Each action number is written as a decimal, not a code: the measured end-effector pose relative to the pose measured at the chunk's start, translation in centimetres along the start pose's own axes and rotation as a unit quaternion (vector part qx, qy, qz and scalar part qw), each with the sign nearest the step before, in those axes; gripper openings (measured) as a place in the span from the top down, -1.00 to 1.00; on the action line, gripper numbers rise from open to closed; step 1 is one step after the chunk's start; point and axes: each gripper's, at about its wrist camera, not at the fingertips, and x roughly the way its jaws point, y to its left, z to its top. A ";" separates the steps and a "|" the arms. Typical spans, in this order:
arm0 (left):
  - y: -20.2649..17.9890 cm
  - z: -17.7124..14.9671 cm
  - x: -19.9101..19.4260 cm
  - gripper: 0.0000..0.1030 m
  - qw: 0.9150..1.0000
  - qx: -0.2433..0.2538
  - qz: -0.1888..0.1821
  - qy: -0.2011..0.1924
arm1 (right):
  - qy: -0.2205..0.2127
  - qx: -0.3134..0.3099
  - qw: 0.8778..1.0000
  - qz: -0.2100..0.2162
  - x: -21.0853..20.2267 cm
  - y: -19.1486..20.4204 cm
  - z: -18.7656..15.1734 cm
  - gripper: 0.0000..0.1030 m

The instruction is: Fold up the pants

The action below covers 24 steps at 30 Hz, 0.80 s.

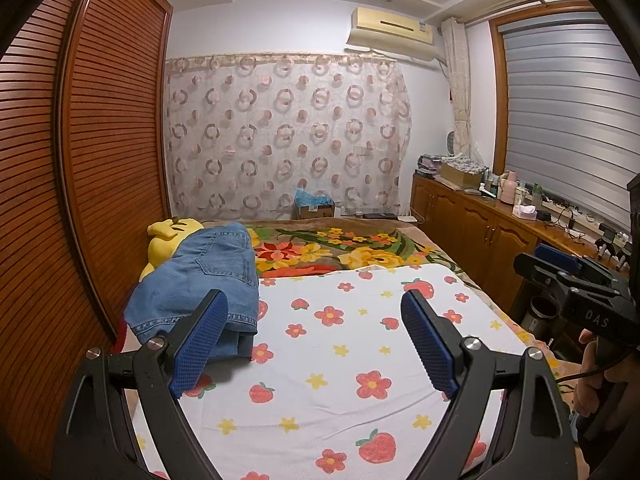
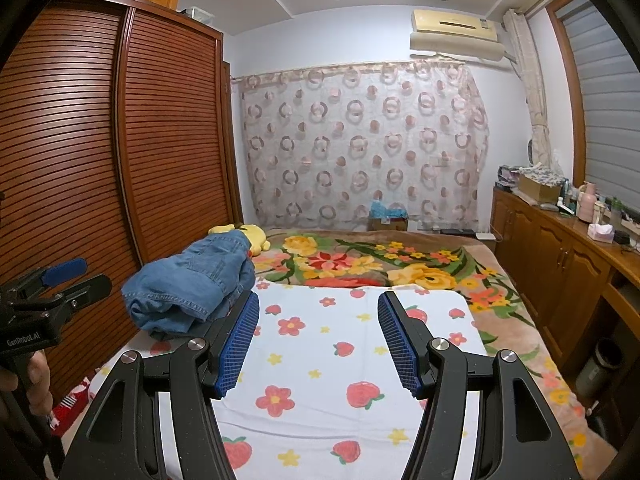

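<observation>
Jeans (image 1: 200, 276) heaped, denim rumpled, partly hiding a yellow plush (image 1: 164, 236).
Left gripper (image 1: 314, 320) and right gripper (image 2: 318, 320) spread, empty, over the strawberry-print sheet (image 1: 340, 360).

Home bedroom — a bed (image 1: 460, 280) under floral blankets, a louvred wardrobe (image 1: 100, 140) along its left edge, a curtain (image 1: 288, 128), a wall air conditioner (image 1: 392, 28), cluttered wooden cabinets (image 2: 560, 260) right.

The left tool (image 1: 314, 322) hangs with jaws wide apart and empty over a strawberry-print sheet (image 1: 340, 360) on the bed. Folded jeans (image 1: 200, 276) lie at centre left, partly on a yellow plush (image 1: 164, 240). The right tool (image 1: 560, 276) shows at the right edge.
</observation>
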 end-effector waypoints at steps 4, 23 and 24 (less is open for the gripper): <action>0.0 0.0 0.0 -0.72 1.000 -0.001 0.000 -0.001 | 0.000 0.000 1.000 0.001 -0.1 -0.1 0.0 -0.24; 0.0 0.1 -0.1 -0.72 1.000 0.000 -0.002 -0.003 | 0.000 -0.002 1.000 -0.001 -0.1 -0.2 -0.1 -0.24; 0.0 0.1 -0.1 -0.72 1.000 0.000 0.000 -0.003 | 0.000 -0.001 1.000 -0.001 -0.2 -0.3 -0.1 -0.24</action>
